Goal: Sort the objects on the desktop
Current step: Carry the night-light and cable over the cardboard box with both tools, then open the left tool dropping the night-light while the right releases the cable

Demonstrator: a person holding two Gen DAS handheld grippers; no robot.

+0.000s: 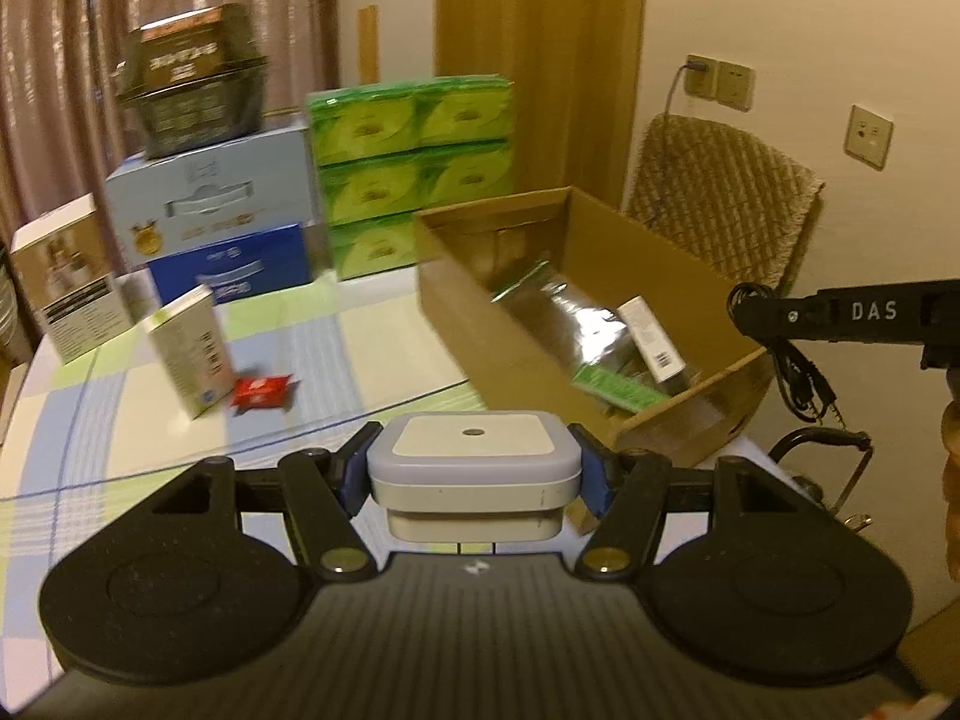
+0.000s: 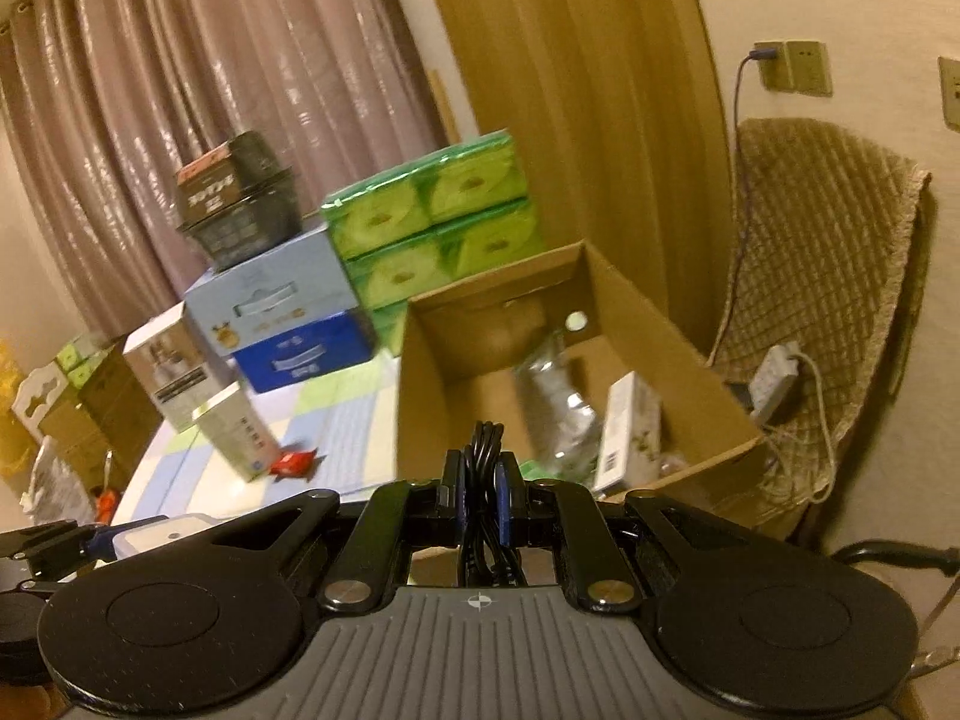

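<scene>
The left hand-held gripper (image 1: 474,474) is squeezing a small white box (image 1: 474,468) by its flat sides, near the cardboard box (image 1: 600,312). It looks hard and light. The right hand-held gripper (image 2: 480,504) is pinching a floppy black cable (image 2: 483,480) around its bundled middle, just before the cardboard box.

Tablecloth (image 1: 90,420): pale checks of blue, green and cream. Cardboard box (image 1: 456,300): plain brown. Tissue packs (image 1: 414,168): bright green with lighter round motifs. Snack wrapper (image 1: 264,391): red. Stacked cartons (image 1: 210,210): light blue above dark blue. Square device (image 1: 474,468): white with grey rim. Cable (image 2: 483,480): black. Curtain (image 2: 240,60): mauve.
</scene>
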